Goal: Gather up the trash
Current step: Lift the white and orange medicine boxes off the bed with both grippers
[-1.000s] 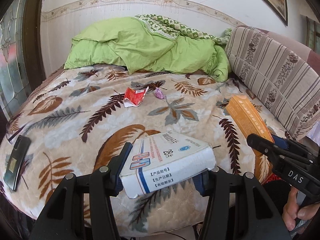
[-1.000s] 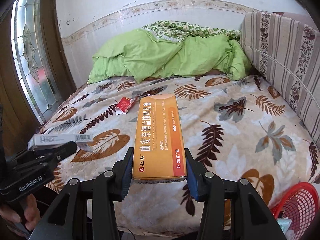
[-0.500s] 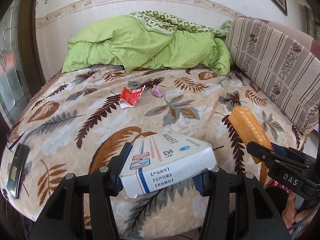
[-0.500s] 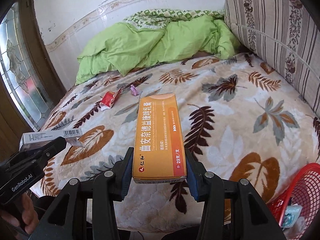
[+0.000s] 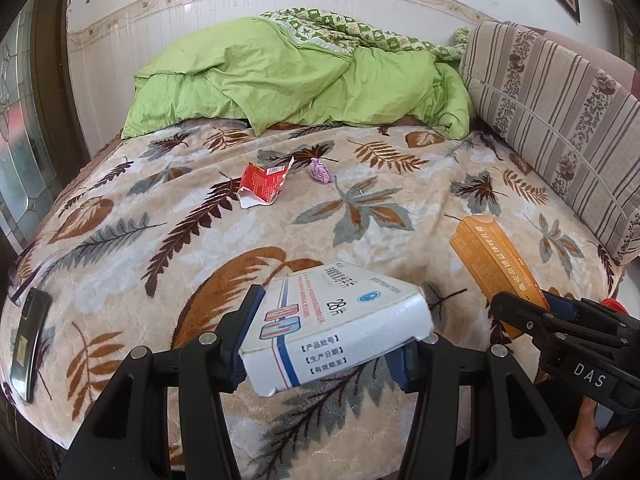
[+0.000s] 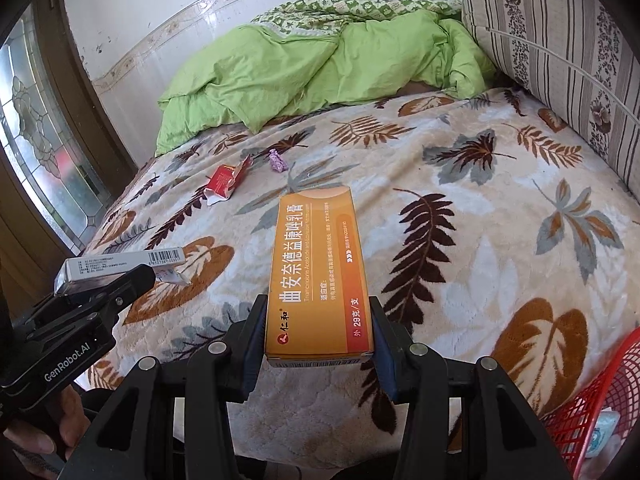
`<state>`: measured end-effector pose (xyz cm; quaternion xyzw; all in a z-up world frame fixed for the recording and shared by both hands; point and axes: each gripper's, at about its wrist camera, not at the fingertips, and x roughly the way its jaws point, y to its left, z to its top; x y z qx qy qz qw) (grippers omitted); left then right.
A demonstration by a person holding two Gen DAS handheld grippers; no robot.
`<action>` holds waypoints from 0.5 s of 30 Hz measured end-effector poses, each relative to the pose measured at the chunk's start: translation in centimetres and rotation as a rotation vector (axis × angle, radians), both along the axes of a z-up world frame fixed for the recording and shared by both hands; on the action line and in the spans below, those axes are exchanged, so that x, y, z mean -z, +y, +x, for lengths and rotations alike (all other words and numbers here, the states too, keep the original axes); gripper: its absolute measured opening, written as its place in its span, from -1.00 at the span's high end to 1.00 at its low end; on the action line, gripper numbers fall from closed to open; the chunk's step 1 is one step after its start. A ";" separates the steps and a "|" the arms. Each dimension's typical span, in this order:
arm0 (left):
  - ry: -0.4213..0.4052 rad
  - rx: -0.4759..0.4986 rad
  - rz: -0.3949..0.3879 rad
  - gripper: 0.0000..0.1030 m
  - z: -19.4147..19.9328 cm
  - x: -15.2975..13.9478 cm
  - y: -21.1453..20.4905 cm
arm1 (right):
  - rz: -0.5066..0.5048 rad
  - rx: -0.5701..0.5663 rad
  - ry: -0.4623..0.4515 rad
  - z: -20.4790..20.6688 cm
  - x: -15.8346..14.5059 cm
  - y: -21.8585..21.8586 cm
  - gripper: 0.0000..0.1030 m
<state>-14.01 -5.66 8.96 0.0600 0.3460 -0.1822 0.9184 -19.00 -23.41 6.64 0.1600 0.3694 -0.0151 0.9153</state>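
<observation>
The left tool [image 5: 326, 336] clamps a tilted white box [image 5: 340, 320], the right tool [image 6: 318, 336] an orange box [image 6: 320, 272]. Either could slip out and miss the red basket [image 6: 600, 400] at four o'clock.

The bed [image 5: 400, 184] is wearing a cream plush blanket [image 5: 200, 240] printed with brown and grey leaves. A torn red packet [image 5: 262, 184] is lying on that blanket, with a crumpled purple wrapper [image 5: 321, 171] sitting just beside it, toward the striped bolster [image 5: 560, 128] that is leaning along one edge. Beyond the packet, a bunched green quilt [image 5: 300, 80] is piling up against the wall. A dark phone [image 5: 30, 338] is resting well apart from the packet, near the bed's rim.
</observation>
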 end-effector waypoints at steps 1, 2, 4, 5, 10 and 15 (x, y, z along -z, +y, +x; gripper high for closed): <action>-0.001 0.001 -0.001 -0.03 0.0 0.0 0.0 | 0.005 0.004 0.002 0.0 0.0 -0.1 0.03; -0.001 0.003 -0.001 -0.03 0.0 0.0 -0.1 | 0.007 0.006 0.002 0.0 0.1 -0.2 0.03; 0.001 0.008 -0.002 -0.03 -0.1 0.0 -0.2 | 0.006 0.005 0.003 0.0 0.1 -0.2 0.03; 0.001 0.009 -0.003 -0.03 -0.1 0.0 -0.2 | 0.002 0.007 0.002 0.0 0.1 -0.2 0.03; 0.001 0.010 -0.005 -0.03 -0.2 -0.1 -0.2 | 0.002 0.005 0.003 0.0 0.1 -0.2 0.03; 0.002 0.014 -0.005 -0.03 -0.1 -0.1 -0.1 | -0.013 0.002 -0.006 -0.4 -0.2 -0.1 0.03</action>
